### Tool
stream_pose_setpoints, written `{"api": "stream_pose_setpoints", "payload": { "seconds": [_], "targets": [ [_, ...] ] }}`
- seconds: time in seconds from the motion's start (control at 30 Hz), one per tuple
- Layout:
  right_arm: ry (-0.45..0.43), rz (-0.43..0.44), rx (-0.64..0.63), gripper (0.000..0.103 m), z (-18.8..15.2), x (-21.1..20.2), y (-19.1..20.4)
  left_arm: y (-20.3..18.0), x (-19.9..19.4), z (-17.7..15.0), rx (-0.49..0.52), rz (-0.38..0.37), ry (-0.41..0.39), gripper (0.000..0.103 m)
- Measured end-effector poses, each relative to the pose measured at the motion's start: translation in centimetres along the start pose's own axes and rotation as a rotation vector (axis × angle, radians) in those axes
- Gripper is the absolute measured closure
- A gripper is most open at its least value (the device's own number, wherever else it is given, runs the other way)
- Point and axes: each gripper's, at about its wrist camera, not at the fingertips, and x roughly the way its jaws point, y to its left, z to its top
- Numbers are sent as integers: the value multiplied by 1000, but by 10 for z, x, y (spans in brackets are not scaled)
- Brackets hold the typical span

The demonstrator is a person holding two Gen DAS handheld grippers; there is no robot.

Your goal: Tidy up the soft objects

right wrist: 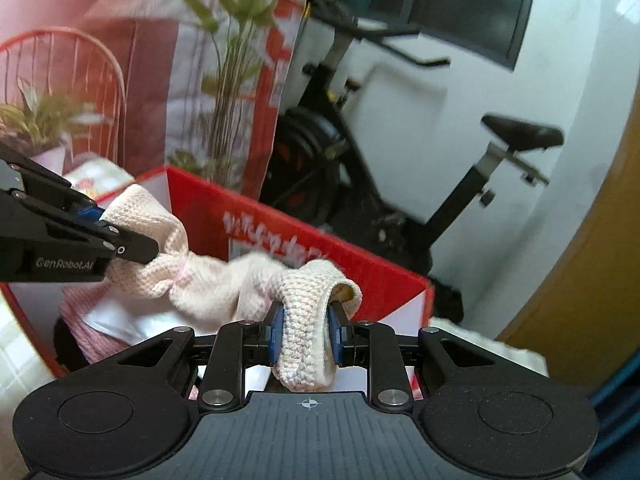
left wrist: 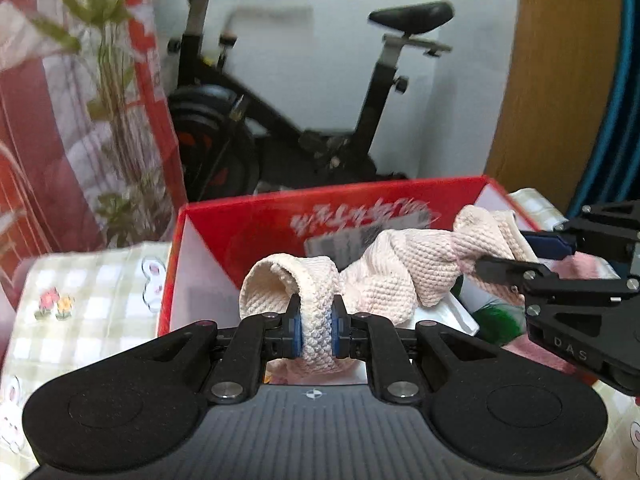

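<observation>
A cream knitted cloth [left wrist: 392, 276] [right wrist: 208, 280] hangs stretched between both grippers above an open red box [left wrist: 240, 220] [right wrist: 384, 280]. My left gripper [left wrist: 316, 324] is shut on one bunched end, with its blue pads pressing the fabric from both sides. In the right wrist view the left gripper [right wrist: 120, 236] comes in from the left edge. My right gripper [right wrist: 306, 332] is shut on the other end, which is folded over between its pads. The left wrist view shows the right gripper [left wrist: 516, 256] at the right, over the box's far corner.
Inside the box lie a pink striped cloth [right wrist: 80, 320], a white sheet and something green [left wrist: 496, 320]. The box stands on a checked tablecloth [left wrist: 88, 292]. Behind it are an exercise bike [left wrist: 280, 120], a tall plant [left wrist: 112, 120] and a wooden door [left wrist: 560, 80].
</observation>
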Motion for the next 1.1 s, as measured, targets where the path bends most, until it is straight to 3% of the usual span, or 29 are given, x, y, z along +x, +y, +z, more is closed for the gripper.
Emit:
{"api": "stream_pose_setpoints", "payload": {
  "seconds": [0.23, 0.47, 0.57, 0.6, 0.63, 0.73, 0.83, 0.93, 1.0, 1.1],
  "targets": [
    [72, 17, 1, 82, 2, 31, 7, 14, 22, 6, -43, -13, 50, 89],
    [162, 26, 140, 76, 3, 43, -14, 14, 32, 14, -48, -21, 84, 87],
    [155, 39, 173, 65, 2, 41, -17, 16, 28, 13, -62, -40, 94, 63],
    [148, 48, 175, 60, 2, 39, -18, 17, 26, 13, -70, -52, 91, 46],
    [143, 58, 172, 56, 2, 37, -18, 17, 23, 12, -80, -66, 81, 38],
    [128, 84, 181, 42, 4, 27, -22, 16, 9, 9, -103, -102, 54, 28],
    [118, 102, 207, 34, 5, 14, -26, 11, -5, 10, -81, -79, 24, 16],
    [92, 121, 239, 17, 4, -3, -30, 8, -25, 10, -66, -63, -23, 3],
    [74, 132, 265, 5, 3, -15, -32, 8, -42, 9, -61, -45, -55, 0],
    [46, 149, 298, 0, 3, -35, -34, 7, -63, 8, -53, -30, -76, 0]
  ]
}}
